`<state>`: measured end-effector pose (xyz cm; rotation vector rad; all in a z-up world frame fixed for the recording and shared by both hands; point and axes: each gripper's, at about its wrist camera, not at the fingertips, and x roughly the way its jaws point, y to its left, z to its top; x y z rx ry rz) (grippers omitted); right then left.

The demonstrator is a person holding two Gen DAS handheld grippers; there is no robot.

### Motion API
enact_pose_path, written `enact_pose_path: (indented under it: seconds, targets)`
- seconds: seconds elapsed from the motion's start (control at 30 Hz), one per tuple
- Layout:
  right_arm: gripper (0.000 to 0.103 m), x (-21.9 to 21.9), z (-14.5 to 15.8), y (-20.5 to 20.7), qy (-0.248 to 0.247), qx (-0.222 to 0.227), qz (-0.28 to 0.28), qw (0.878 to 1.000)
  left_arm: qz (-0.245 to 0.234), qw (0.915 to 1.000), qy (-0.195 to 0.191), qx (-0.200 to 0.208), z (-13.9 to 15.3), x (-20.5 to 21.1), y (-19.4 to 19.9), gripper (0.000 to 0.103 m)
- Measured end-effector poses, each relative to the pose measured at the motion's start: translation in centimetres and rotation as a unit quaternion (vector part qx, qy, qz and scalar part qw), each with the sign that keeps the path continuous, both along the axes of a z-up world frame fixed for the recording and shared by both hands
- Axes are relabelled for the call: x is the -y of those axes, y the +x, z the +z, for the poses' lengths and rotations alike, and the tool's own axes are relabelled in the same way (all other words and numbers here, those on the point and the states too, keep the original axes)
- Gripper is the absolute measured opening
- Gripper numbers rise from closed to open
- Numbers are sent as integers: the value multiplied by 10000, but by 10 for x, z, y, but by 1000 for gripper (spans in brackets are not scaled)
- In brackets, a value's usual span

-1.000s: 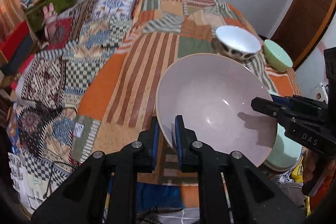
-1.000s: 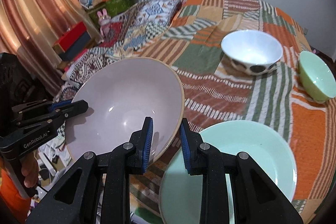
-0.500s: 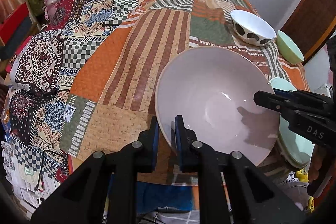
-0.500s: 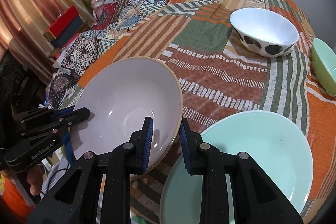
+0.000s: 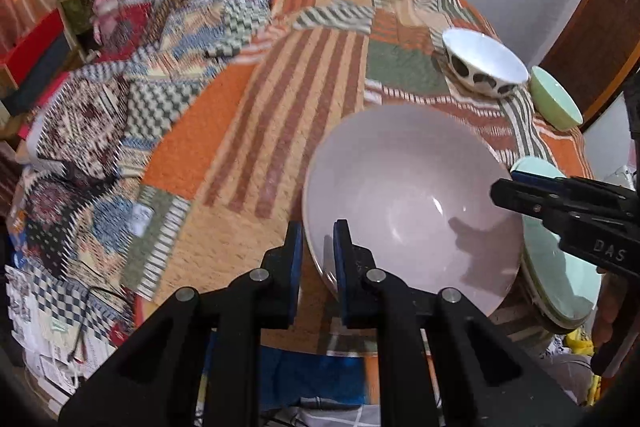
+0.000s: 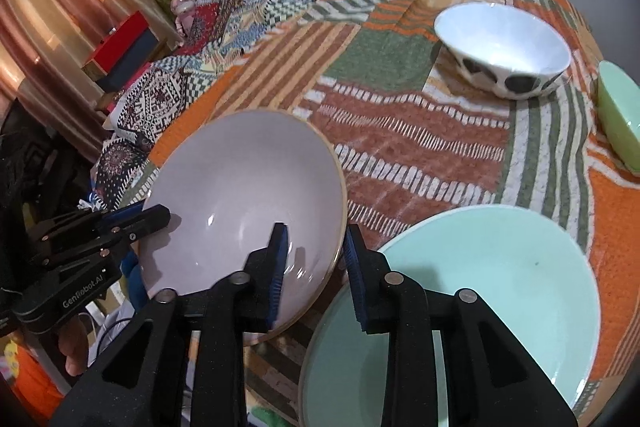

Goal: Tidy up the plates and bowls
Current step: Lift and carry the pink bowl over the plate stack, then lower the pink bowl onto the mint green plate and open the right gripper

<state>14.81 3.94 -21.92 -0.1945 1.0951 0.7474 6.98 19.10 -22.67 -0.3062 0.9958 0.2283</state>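
You hold the big pink bowl with both grippers, one on each side of it. Your left gripper has its two blue pads closed on the near rim of the bowl, one pad inside and one pad outside. Your right gripper takes the opposite rim in the same way: the left pad lies inside the bowl and the right pad is outside, with the tan edge of the rim between them. In the right wrist view the jaws look a little wider than the rim, so I cannot tell how tight this grip is. The bowl is tilted and it is above the near edge of the table, which is covered with a patchwork cloth in orange, green and brown. Just beside the bowl, on your right, a wide pale green plate lies on the cloth. Further back stands a white bowl with dark spots, and a small green bowl is near it at the right edge of the table.
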Motion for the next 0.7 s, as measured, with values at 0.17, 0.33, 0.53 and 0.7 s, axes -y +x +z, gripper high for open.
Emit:
enact_pose_path:
  seconds: [0.17, 0.33, 0.53, 0.7]
  targets:
    - [39, 10, 22, -3, 188, 336, -38, 9993, 4, 9994, 215, 278, 30, 1, 1, 14]
    - [40, 25, 43, -3, 402, 575, -116, 9975, -168, 9974, 419, 567, 59, 15, 8, 15]
    - [40, 52, 72, 2, 665, 931, -294, 9930, -533, 9920, 593, 976, 97, 43, 29, 27]
    - [49, 79, 95, 14, 812, 1331, -567, 9861, -645, 9875, 565, 1319, 122, 56, 55, 44]
